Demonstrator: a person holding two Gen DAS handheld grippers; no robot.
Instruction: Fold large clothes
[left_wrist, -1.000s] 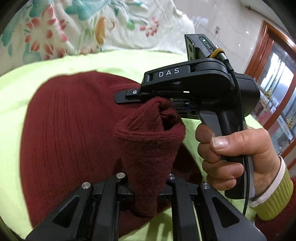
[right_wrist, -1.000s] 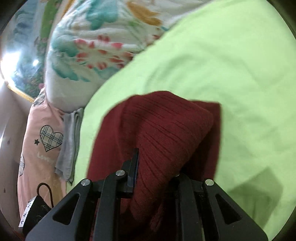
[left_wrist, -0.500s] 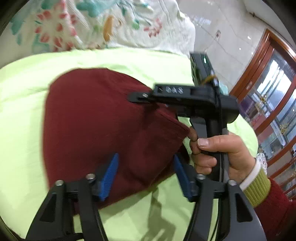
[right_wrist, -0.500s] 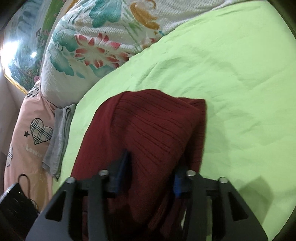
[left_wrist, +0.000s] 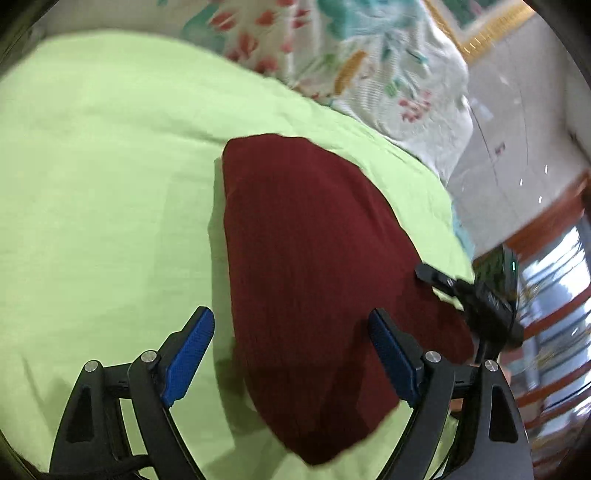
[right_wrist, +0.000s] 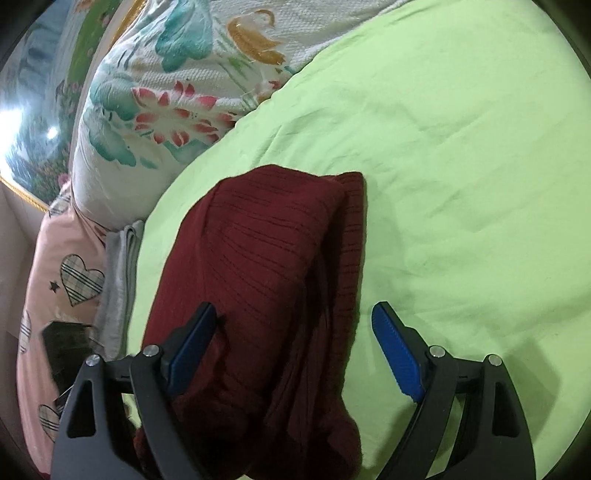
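Note:
A dark red ribbed knit sweater (left_wrist: 317, 258) lies folded on the light green bed sheet (left_wrist: 103, 192). My left gripper (left_wrist: 291, 328) hovers over its near edge with blue pads wide apart; its jaws are opening and grip nothing. The right gripper's black body (left_wrist: 487, 299) shows at the sweater's right edge in the left wrist view. In the right wrist view the sweater (right_wrist: 258, 280) lies bunched in thick folds. My right gripper (right_wrist: 295, 328) is opening above it, the cloth lying between the pads but free of them.
A white quilt with a flower print (right_wrist: 177, 85) is piled at the head of the bed. A pink heart-patterned pillow (right_wrist: 62, 280) and grey cloth (right_wrist: 122, 273) lie left of the sweater. A wooden glass-paned door (left_wrist: 554, 295) stands at right in the left wrist view.
Both grippers let go of the sweater and opened wide. The lifted fold dropped flat onto the bed. The left gripper swung away and rolled; the right drew back slightly.

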